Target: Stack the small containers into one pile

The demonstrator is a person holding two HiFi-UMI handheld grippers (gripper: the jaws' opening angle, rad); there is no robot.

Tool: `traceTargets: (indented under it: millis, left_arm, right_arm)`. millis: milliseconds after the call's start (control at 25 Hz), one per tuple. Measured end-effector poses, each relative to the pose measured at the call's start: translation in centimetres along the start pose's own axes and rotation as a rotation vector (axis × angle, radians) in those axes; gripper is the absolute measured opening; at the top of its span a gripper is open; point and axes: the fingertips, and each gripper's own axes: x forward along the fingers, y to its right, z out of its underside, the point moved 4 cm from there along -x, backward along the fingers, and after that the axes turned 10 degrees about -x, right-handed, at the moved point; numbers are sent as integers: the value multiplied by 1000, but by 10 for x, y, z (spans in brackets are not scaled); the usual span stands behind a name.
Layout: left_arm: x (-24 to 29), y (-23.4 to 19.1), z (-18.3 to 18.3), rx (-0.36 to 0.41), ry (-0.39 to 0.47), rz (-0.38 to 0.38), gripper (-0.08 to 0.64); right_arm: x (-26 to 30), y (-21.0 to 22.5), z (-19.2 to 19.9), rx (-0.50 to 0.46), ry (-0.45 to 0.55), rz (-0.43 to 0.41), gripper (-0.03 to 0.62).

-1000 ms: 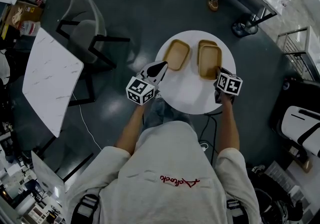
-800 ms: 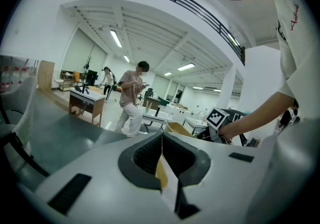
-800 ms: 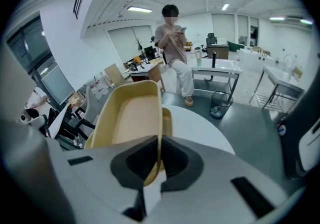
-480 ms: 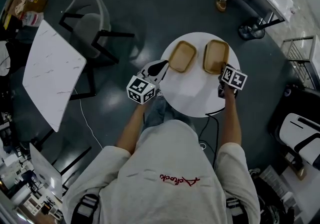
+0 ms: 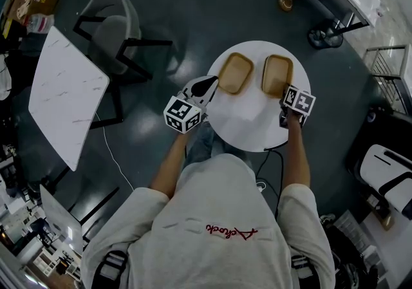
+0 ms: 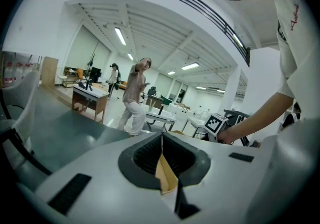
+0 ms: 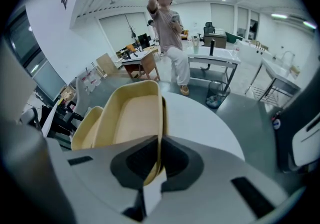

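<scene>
While both containers lay side by side on the far half of the round white table (image 5: 248,125), close together but not touching, each gripper had hold of one. The left gripper (image 5: 210,83) reached in from about eight o'clock. Its jaws were closed on the near-left rim of the left tan container (image 5: 234,73), which lay at roughly eleven o'clock on the tabletop. The left gripper view showed a thin tan edge pinched between the dark pads. The right gripper (image 5: 284,97) came in from about four o'clock, pointing steeply down. Its jaws were all but together, clamped on the near-right wall of the right tan container (image 5: 277,75), which lay at about one o'clock. Seen along the right gripper's jaws, the other container sat just beyond at nine o'clock. A grey chair (image 5: 111,29) stood well off at ten o'clock, and a person (image 7: 169,43) stood beyond the table at twelve.
</scene>
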Motion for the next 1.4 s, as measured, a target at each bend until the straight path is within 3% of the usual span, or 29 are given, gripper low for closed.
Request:
traceTargets:
  millis: [360, 560, 840, 1200, 1400]
  left_arm:
    - [0, -6, -3, -3, 1, -3, 12]
    - [-2, -7, -1, -6, 2, -3, 12]
    - [-7, -3, 0, -5, 2, -1, 12]
    - [-9, 3, 2, 8, 8, 4, 12]
    - [-11, 9, 1, 14, 10, 5, 12]
  right_arm:
    - [5, -2, -1, -31, 3, 23, 29]
    - [5, -4, -4, -64, 24, 37, 138]
    - [-11, -2, -12, -106, 103, 96, 178]
    - [-30, -6, -18, -154, 213, 116, 155]
    - [-42, -23, -20, -231, 283, 92, 46]
